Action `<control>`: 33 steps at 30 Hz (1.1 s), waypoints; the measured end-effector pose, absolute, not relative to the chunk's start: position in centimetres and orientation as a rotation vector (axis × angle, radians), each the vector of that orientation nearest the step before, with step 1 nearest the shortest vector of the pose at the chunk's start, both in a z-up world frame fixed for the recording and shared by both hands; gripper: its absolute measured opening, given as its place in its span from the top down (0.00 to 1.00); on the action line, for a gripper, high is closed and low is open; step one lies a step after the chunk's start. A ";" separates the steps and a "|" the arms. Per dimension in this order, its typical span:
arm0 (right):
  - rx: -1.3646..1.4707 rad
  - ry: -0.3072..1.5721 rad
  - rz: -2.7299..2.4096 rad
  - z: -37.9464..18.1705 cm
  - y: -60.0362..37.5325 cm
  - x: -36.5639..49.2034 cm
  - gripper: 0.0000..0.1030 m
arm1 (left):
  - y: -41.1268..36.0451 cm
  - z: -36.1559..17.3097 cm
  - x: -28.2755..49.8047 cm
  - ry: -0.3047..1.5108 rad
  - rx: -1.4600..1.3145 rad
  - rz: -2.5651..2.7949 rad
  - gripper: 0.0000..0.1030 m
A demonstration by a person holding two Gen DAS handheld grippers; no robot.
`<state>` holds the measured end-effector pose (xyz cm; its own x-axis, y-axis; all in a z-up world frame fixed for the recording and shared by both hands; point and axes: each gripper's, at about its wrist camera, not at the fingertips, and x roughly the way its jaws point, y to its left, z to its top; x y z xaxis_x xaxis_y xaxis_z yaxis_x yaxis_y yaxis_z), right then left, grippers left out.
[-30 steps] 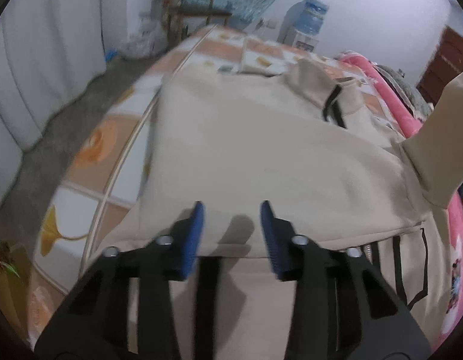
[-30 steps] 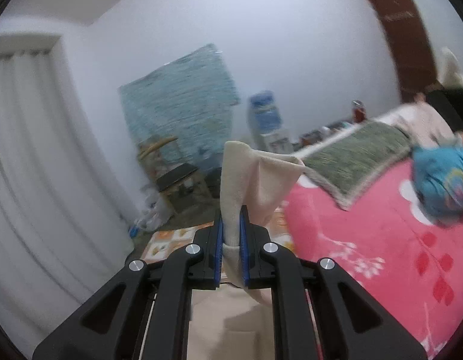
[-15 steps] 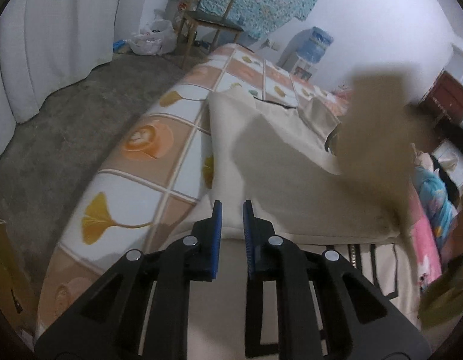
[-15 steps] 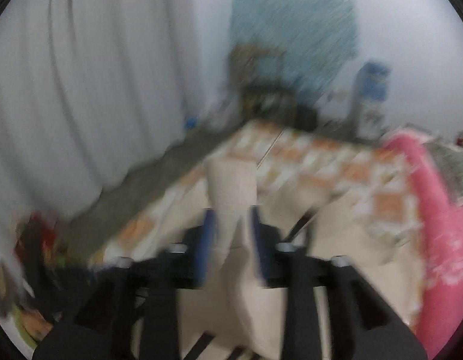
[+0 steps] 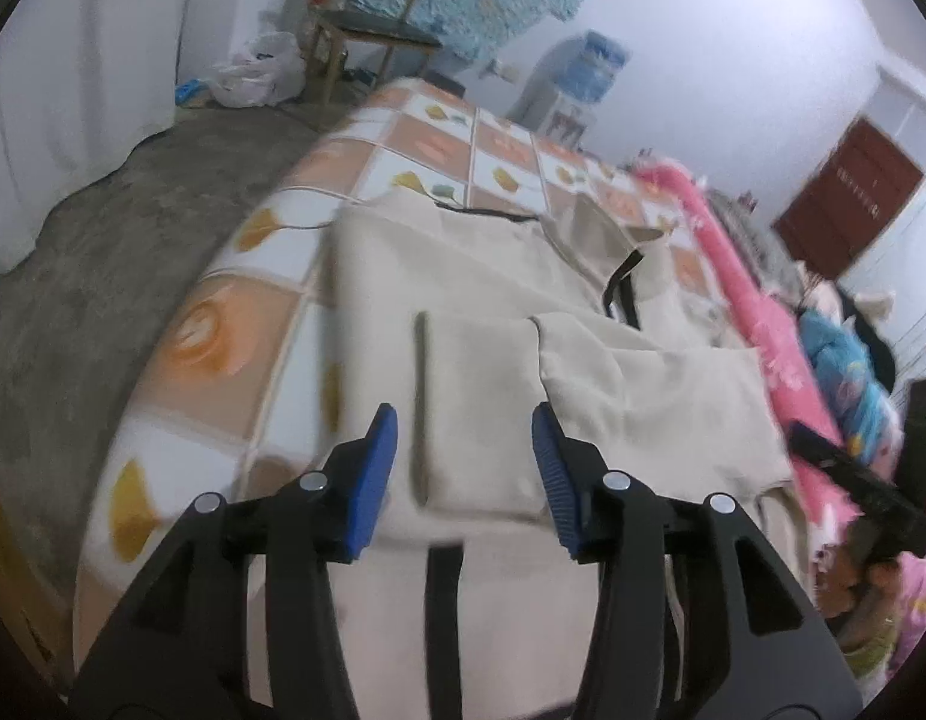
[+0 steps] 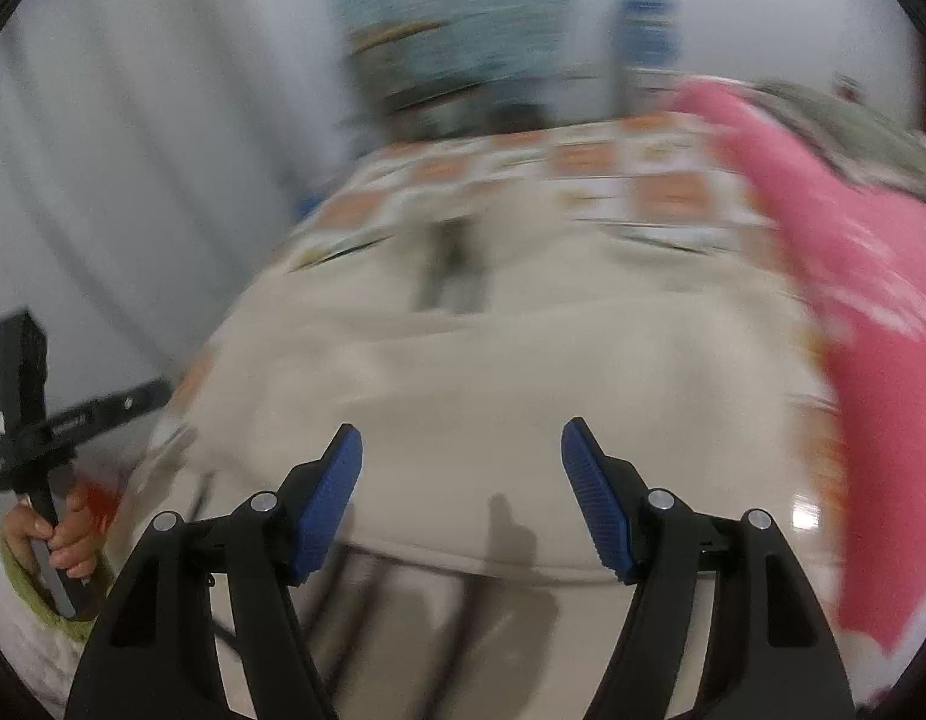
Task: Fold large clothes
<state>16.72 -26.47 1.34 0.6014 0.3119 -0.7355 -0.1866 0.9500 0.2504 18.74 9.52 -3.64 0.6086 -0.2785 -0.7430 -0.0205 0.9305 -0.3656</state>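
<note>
The left gripper [image 5: 464, 468] is hanging over the folded cream garment [image 5: 613, 396] with its jaws parted and just been widening, nothing between them; the right gripper [image 6: 462, 498] is likewise spread, having just been opening, empty above the same cloth lying on the tiled bedspread [image 5: 439, 144]; the laid-over sleeve [image 5: 655, 378] is likely sliding back if a pad drags it, being loose; the near fold edge is sitting by the bed's left side, leaving little room there, while the pink blanket [image 5: 733, 276] is crowding the right; farther bedspread is lying free
</note>
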 end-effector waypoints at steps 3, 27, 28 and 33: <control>0.246 0.882 0.158 0.9 -32.3 16.4 0.35 | 8.1 -5.5 21.8 0.980 -0.294 -0.100 0.56; 0.266 0.843 -0.007 -1.9 -38.4 17.0 0.43 | 8.2 -6.4 23.3 0.944 -0.134 0.039 0.96; 0.261 0.841 -0.013 -1.8 -38.5 17.0 0.47 | 8.1 -6.2 23.1 0.936 -0.117 0.044 0.96; 0.222 0.842 -0.029 -1.9 -38.5 17.6 0.61 | 8.3 -6.0 23.0 0.943 -0.115 0.058 0.96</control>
